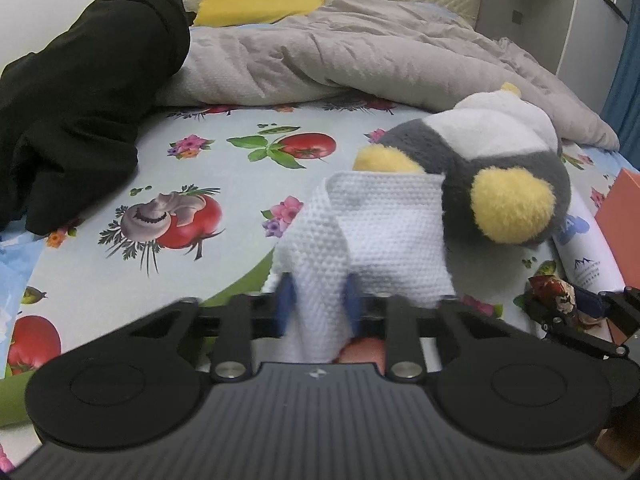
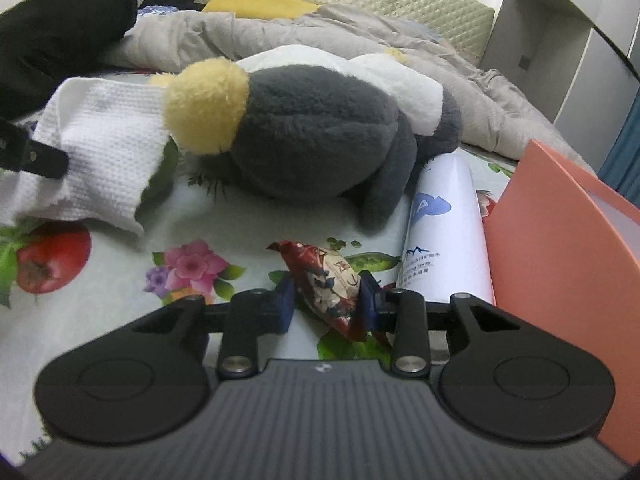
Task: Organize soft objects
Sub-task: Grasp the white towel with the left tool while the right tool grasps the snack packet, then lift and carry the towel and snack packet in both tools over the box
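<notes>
**Both grippers clamped on soft things on the bed**

Left view first: nearest the lens sits the left gripper (image 1: 318, 304), its blue pads (image 1: 289, 304) pressed together on a fold of the white cloth (image 1: 372, 232); the cloth bunches between the jaws at 6 o'clock and spreads upward toward the middle; its far edge touches the plush (image 1: 480, 160) at 2 o'clock, a grey, white and yellow toy lying on its side; the printed sheet (image 1: 200, 184), with tomatoes and flowers, carries all of it; a black garment (image 1: 88, 92) is heaped at 10 o'clock; a grey quilt (image 1: 340, 56) is rumpled across 12 o'clock, with a yellow pillow (image 1: 260, 4) behind it; at 4 o'clock the right gripper (image 1: 560, 304) shows at the frame edge, with the red packet held in it.

Right view: nearest the lens the right gripper (image 2: 328, 300) is closed on a red snack packet (image 2: 328, 280) at 6 o'clock, pads pressing both its sides; the packet's far end lies on the sheet (image 2: 120, 320); the plush (image 2: 320, 132) fills the middle, lying on its side; the cloth (image 2: 100, 152) is at 9 o'clock, touching the plush's yellow foot, with a black finger of the left gripper (image 2: 36, 156) over it; a white spray can (image 2: 444, 232) lies at 3 o'clock, just beside the plush and touching an orange box (image 2: 560, 240) further right; the quilt (image 2: 480, 92) is at 1 o'clock.
</notes>
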A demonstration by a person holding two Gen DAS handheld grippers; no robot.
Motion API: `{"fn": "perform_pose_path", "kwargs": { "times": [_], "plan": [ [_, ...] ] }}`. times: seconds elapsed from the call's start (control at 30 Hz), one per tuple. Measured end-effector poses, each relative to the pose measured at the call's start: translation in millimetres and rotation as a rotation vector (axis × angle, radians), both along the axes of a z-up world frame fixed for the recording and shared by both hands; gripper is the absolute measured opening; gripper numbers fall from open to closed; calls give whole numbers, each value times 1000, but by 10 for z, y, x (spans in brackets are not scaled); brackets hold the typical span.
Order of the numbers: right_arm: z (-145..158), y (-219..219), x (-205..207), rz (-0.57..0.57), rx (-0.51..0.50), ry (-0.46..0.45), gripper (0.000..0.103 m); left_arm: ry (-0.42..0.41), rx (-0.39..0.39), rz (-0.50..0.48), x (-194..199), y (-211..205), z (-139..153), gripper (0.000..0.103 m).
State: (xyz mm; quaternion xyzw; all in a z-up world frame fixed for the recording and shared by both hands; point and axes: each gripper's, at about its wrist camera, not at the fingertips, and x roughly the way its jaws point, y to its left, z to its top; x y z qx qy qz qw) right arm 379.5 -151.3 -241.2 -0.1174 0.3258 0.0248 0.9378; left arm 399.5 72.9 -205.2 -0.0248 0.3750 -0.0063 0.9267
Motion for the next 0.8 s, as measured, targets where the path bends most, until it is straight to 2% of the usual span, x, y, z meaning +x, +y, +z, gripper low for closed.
{"fn": "perform_pose_path", "kwargs": {
  "times": [0.13, 0.4, 0.8],
  "plan": [
    [46, -26, -83, 5, 20, -1, 37, 6, -46, 2, -80, 16, 44, 10],
    [232, -47, -324, 32, 66, -11, 37, 3, -79, 16, -408, -44, 180, 9],
    [562, -127, -963, 80, 157, 13, 37, 34, -129, 42, -1181, -138, 401, 9]
  ]
}}
